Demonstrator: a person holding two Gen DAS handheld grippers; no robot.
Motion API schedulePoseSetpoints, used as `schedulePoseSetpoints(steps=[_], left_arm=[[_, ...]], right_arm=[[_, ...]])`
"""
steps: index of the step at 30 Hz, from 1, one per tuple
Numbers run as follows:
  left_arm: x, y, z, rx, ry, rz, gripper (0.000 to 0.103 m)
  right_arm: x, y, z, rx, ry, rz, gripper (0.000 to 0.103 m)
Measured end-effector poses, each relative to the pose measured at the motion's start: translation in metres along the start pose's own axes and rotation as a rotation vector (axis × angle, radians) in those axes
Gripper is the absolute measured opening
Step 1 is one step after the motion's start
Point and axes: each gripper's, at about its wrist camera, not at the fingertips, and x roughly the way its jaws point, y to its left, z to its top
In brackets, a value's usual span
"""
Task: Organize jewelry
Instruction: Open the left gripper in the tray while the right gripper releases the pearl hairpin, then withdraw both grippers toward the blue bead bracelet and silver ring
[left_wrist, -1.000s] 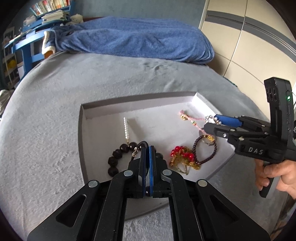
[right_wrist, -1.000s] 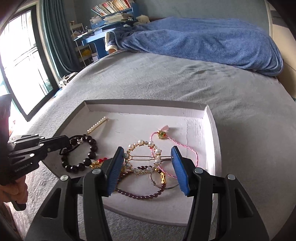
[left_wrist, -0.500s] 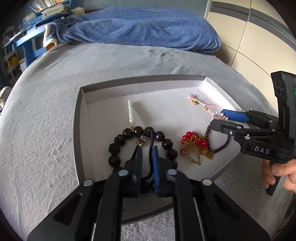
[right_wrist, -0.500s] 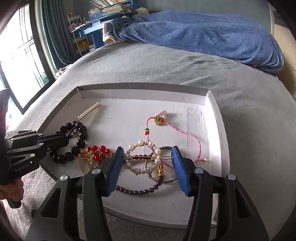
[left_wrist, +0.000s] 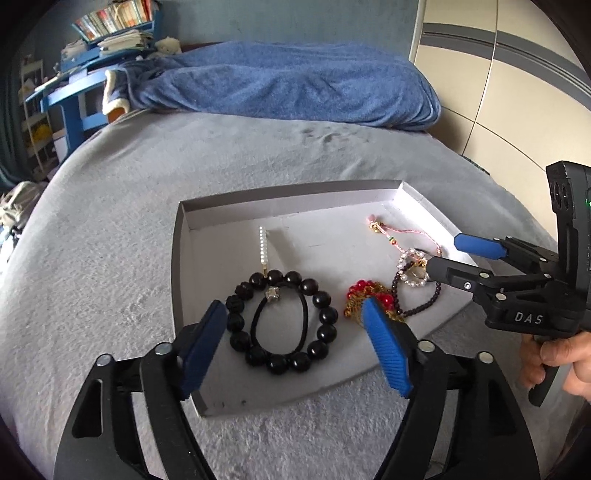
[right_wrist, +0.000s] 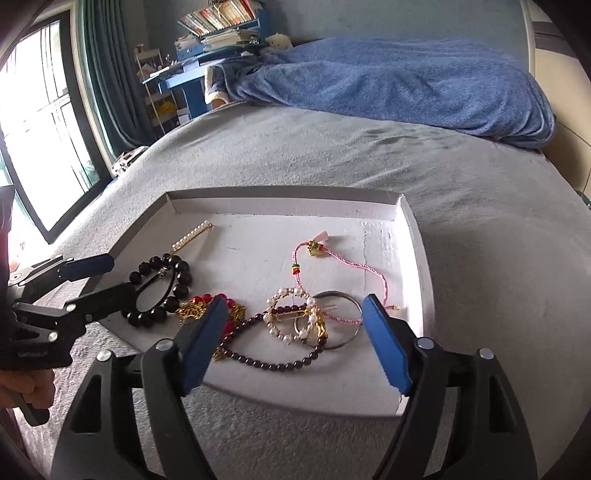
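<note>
Glossy dark bead bracelet (left_wrist: 282, 319) – matt white cardboard tray (left_wrist: 236, 236) on fuzzy grey blanket (left_wrist: 110, 236).

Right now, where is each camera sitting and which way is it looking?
Left wrist view: sits on the left tongs, looks down past them at the black bead bracelet in the tray; a hand holds the right tongs.
Right wrist view: sits on the right tongs, looks at the pearl hair clip.
Both show the tray on the grey bed; both tongs are opening, holding nothing.

Gold chain (right_wrist: 192, 310) partly behind blue pad
</note>
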Motion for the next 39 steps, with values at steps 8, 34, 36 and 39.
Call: schedulePoseSetpoints(steps=[8,34,36,39], left_arm=[[-0.029,-0.006,-0.012,0.015,-0.045,0.039,0.091],[-0.094,-0.029,-0.074,0.006,-0.123,0.092,0.093],[-0.096,-0.03,-0.077,0.007,-0.125,0.095,0.093],[-0.1,-0.031,-0.08,0.005,-0.126,0.102,0.093]], right_arm=[[-0.03,0.007,-0.02,0.023,-0.062,-0.02,0.086],[-0.111,0.026,-0.078,0.043,-0.178,-0.036,0.097],[-0.116,0.025,-0.081,0.05,-0.18,-0.037,0.097],[-0.12,0.026,-0.086,0.046,-0.183,-0.045,0.097]])
